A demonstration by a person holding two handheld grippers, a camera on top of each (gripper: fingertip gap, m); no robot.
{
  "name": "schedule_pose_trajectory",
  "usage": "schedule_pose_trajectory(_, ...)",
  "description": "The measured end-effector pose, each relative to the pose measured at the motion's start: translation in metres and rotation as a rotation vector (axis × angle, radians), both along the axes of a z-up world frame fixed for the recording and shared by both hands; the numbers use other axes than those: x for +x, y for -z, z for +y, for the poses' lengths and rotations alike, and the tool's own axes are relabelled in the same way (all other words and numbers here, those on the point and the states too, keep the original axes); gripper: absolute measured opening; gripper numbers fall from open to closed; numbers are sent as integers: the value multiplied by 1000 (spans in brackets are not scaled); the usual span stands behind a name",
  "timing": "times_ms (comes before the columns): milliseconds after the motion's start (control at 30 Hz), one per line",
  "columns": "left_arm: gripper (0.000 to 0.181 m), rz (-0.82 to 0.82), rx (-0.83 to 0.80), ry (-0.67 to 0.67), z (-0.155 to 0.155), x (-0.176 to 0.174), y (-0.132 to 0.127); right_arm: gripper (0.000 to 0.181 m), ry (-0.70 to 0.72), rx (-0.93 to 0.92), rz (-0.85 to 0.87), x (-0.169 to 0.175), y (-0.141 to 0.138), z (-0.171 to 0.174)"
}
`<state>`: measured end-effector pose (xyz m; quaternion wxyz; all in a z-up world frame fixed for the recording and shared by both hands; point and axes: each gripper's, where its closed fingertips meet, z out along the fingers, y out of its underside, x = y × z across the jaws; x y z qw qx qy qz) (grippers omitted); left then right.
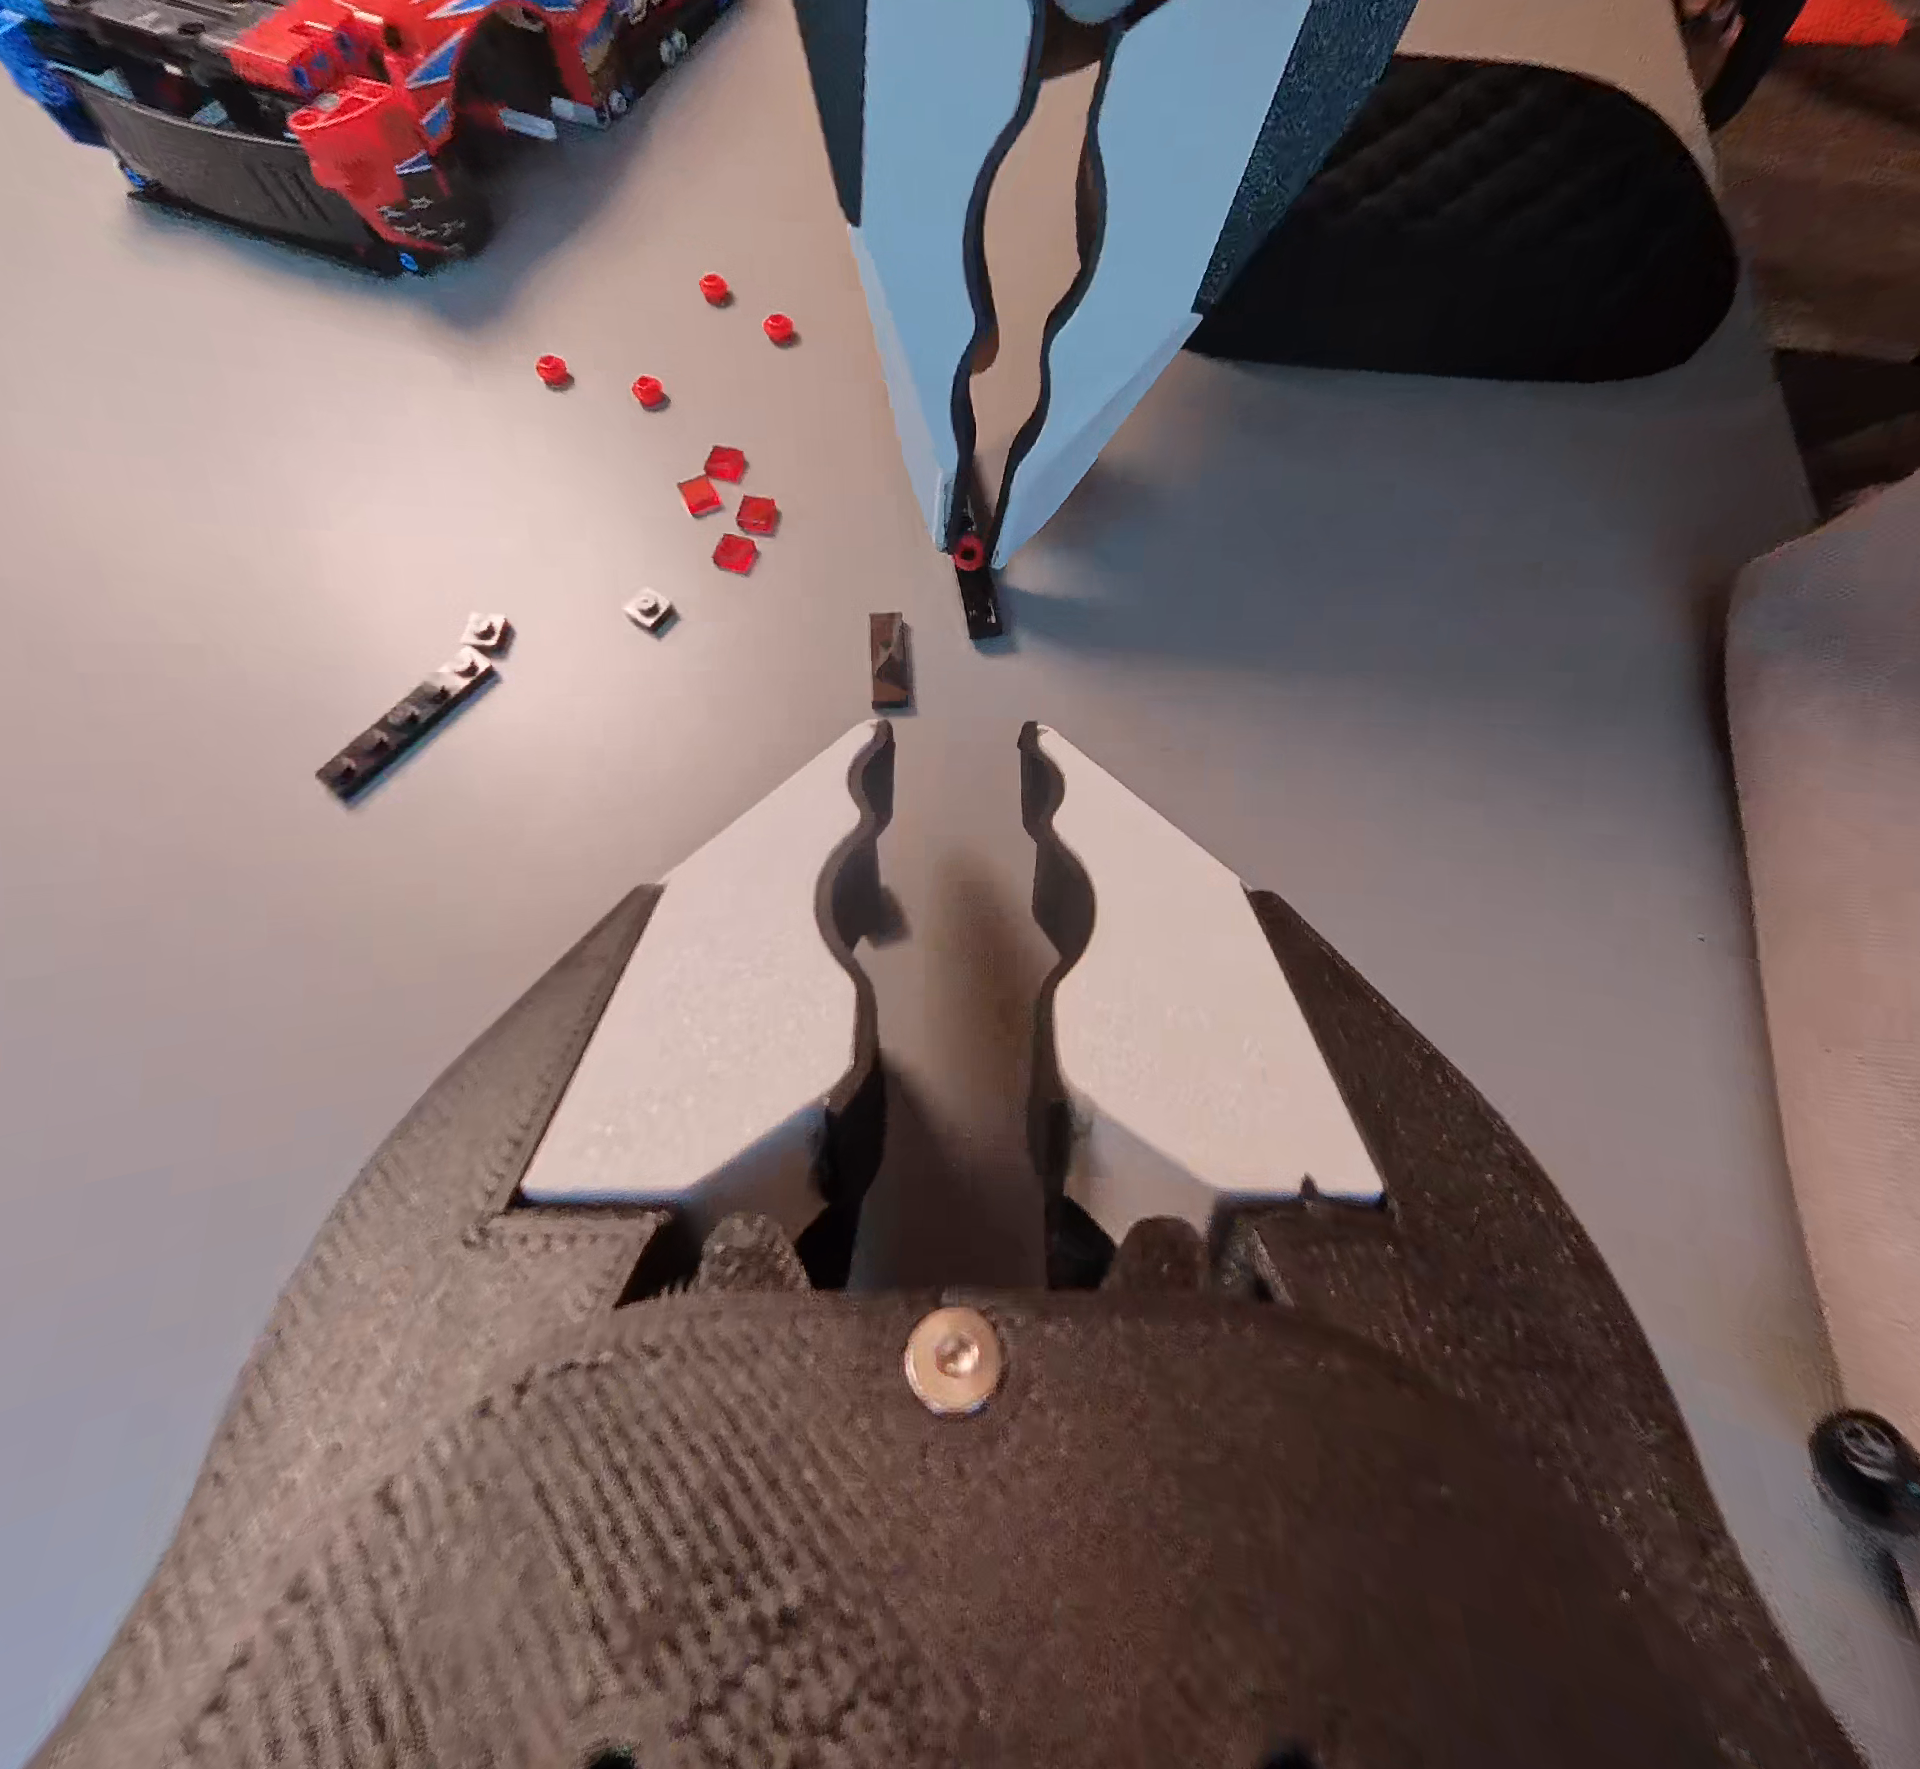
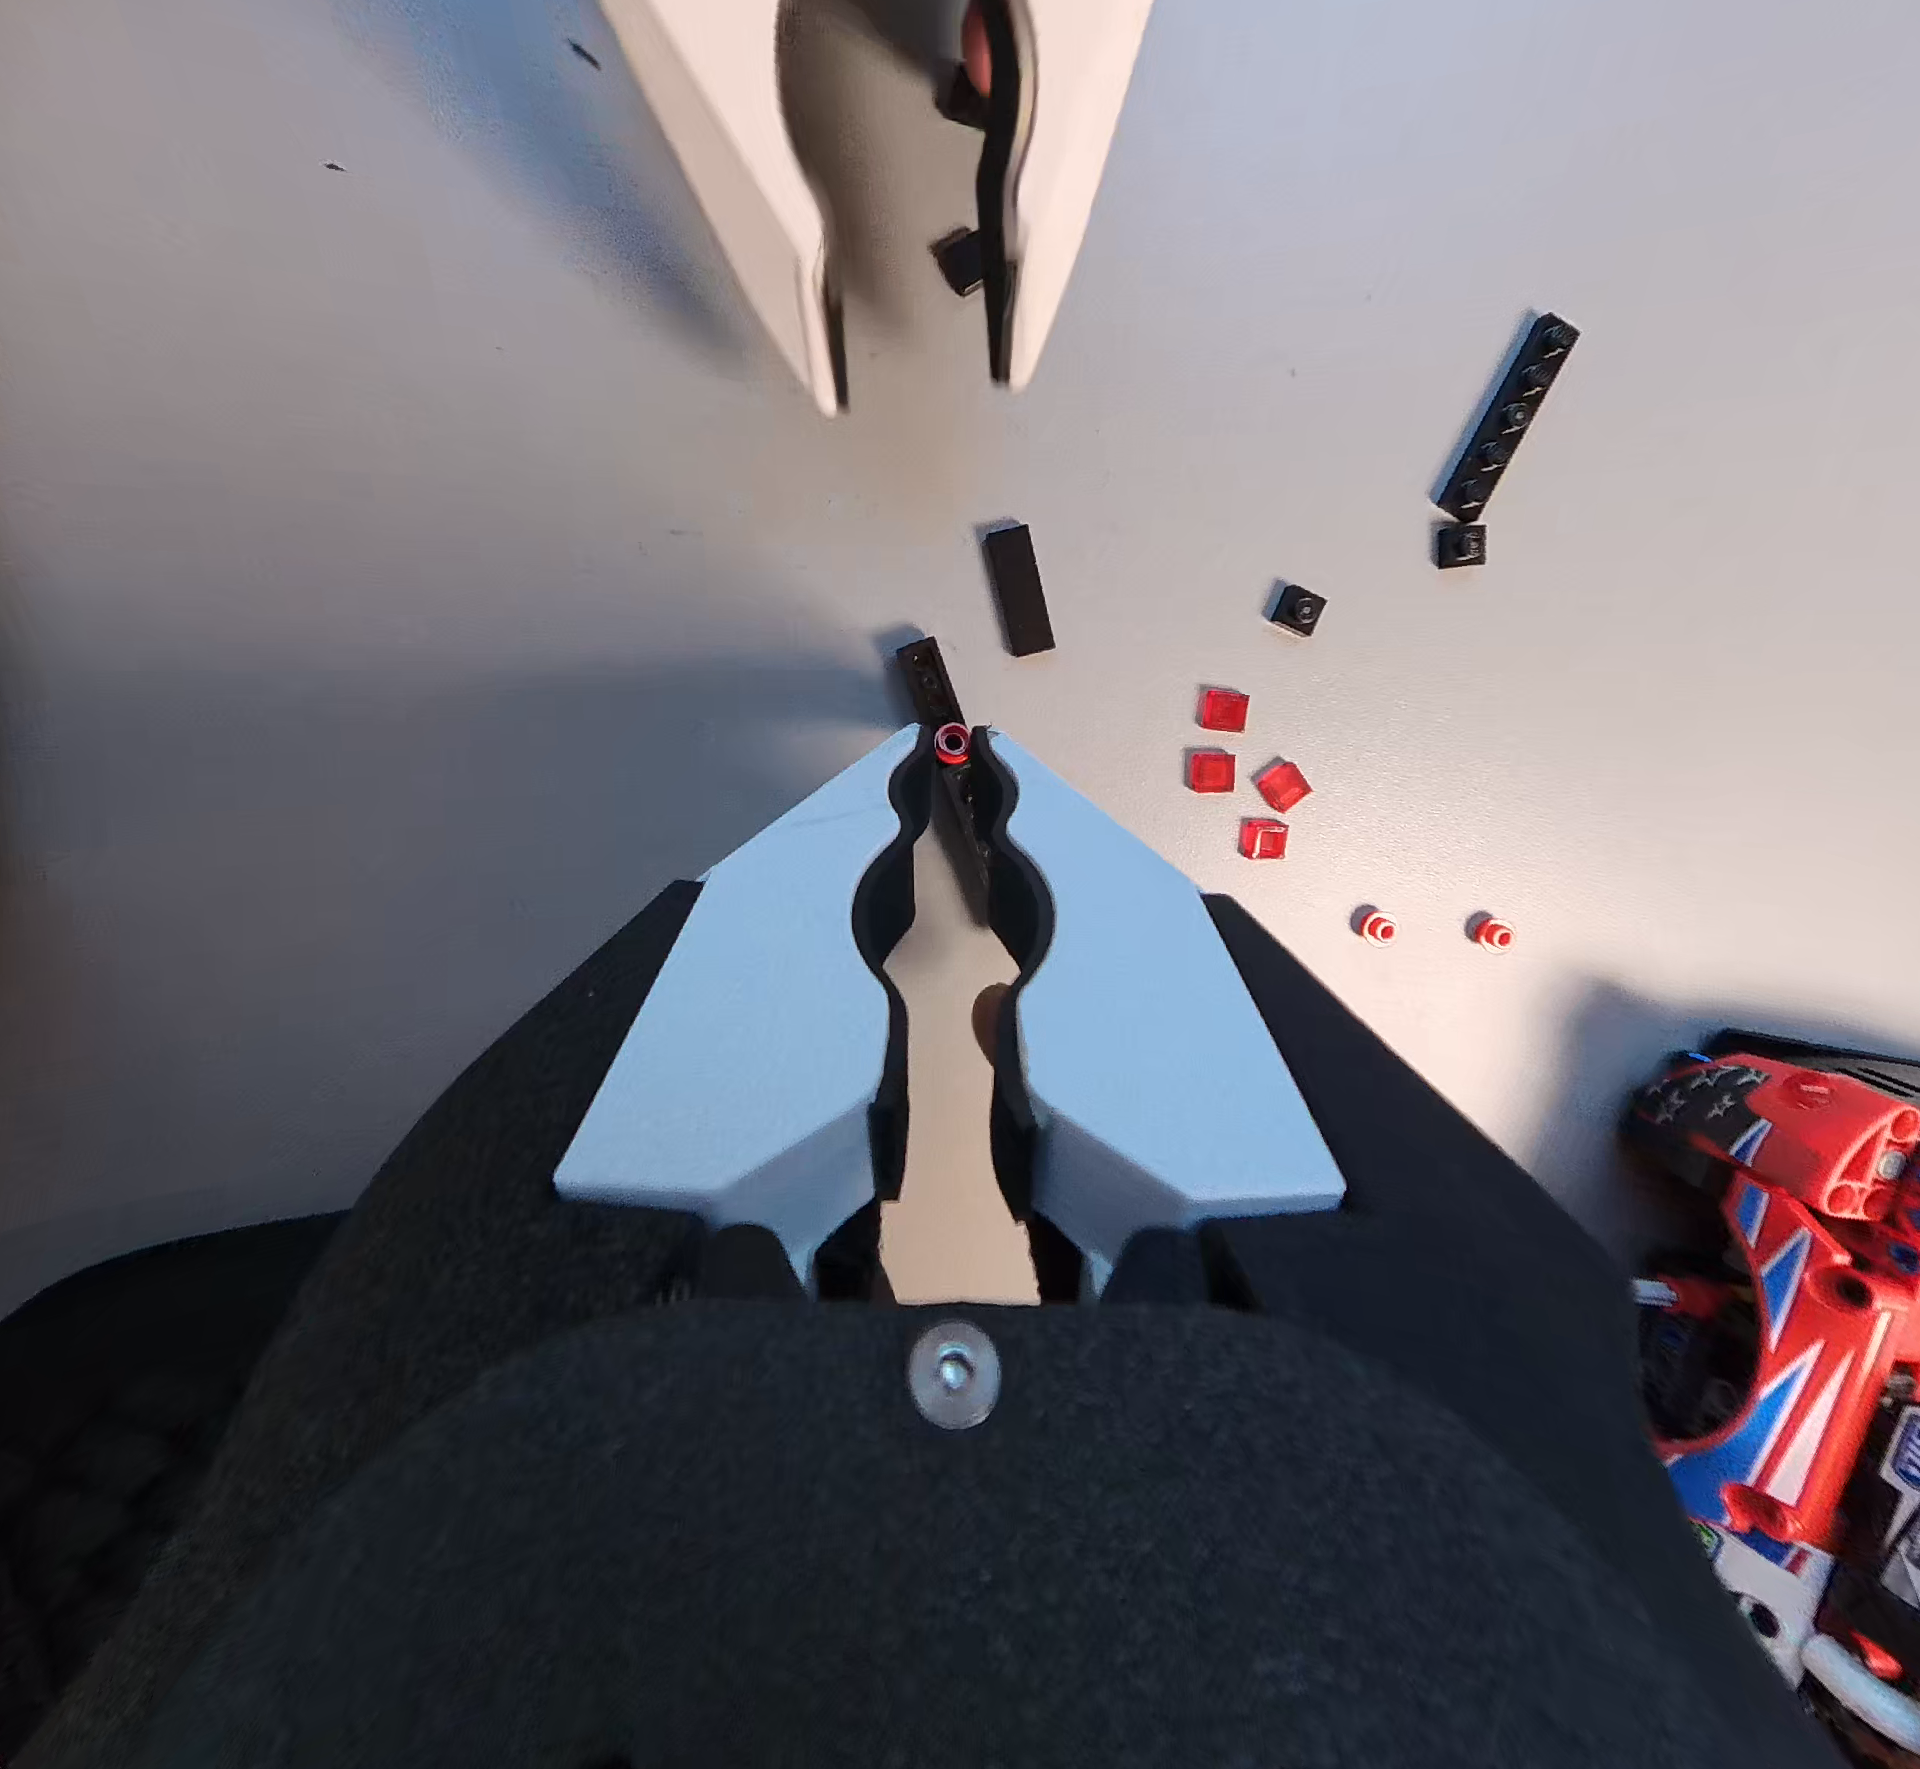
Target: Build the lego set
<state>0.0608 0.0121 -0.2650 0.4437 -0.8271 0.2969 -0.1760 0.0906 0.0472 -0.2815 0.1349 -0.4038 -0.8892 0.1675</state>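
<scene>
My right gripper (image 2: pixel 953 738) is shut on a small red round stud (image 2: pixel 951 744) and holds it over one end of a thin black plate (image 2: pixel 928 670) that lies on the grey table (image 2: pixel 364 472). In the left wrist view the right gripper (image 1: pixel 971 562) comes down from the top with the stud (image 1: pixel 968 552) on the plate (image 1: pixel 984 610). My left gripper (image 1: pixel 956 734) is open and empty, facing it a short way off, and shows in the right wrist view (image 2: pixel 920 389). A black tile (image 1: pixel 890 659) lies between the two grippers.
Several red square tiles (image 1: pixel 730 506), red round studs (image 1: pixel 644 389), small grey plates (image 1: pixel 650 611) and a long black plate (image 1: pixel 410 727) lie to the left. The red, blue and black Lego car (image 1: pixel 343 57) stands beyond them. A black seat pad (image 1: pixel 1475 213) is off the table's right edge. My right fingertips sit around 6 cm from my left ones.
</scene>
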Motion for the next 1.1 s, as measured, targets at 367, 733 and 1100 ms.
schedule_pose_trajectory(367,23,130,-43,21,30,26,17,5,-18,-12,44,1,0,3)
schedule_pose_trajectory(733,23,168,-31,22,35,25,16,10,-7,-33,80,5,0,5)
schedule_pose_trajectory(1100,25,115,-27,24,28,18,7,16,-36,-20,79,17,-2,25)
